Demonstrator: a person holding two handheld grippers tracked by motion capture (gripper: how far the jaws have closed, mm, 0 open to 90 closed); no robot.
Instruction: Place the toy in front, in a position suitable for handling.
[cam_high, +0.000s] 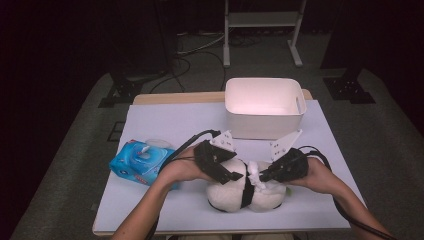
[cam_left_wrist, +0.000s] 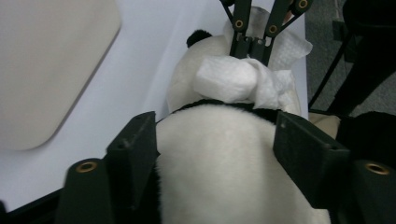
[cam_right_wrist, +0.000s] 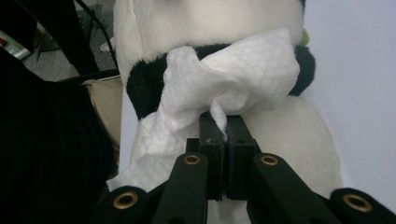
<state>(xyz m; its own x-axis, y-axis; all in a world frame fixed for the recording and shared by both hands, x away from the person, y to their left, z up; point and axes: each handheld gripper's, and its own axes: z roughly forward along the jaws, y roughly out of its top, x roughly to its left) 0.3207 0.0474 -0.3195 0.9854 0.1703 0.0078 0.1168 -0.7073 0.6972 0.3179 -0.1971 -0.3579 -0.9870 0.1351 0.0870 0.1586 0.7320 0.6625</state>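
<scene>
White rectangular bin (cam_high: 264, 107) at the far edge of the table (cam_high: 165, 120), upright, interior showing bare white walls and floor, no contents discernible. Blue pack of wipes (cam_high: 141, 161) on the near left of the white table cover, lying flat, top flap raised with a white sheet showing at the opening.

Plush toy (cam_high: 247, 192) lying on the table cover near the front edge, between the two grippers and well in front of the bin. White pile body, rounded, with a black band across the middle; small black ear (cam_left_wrist: 199, 37) noted in the left gripper view; a spot of green at the toy's side in the right gripper view. Surface soft and fuzzy, no marks discernible.

White wipe (cam_right_wrist: 224, 88), crumpled and embossed, pressed on the toy at the black band, draped partly over the white fur beside it.

Right gripper (cam_right_wrist: 225, 122): jaws fully closed, pinching a twisted fold of the wipe at the tips, wipe touching the toy.

Left gripper (cam_left_wrist: 215, 135): jaws apart, straddling the toy's white body, one on each side; contact of the pads with the fur not clearly determinable, no squeeze of the pile visible. Seated over the toy's left half in the high view, hand behind it.
</scene>
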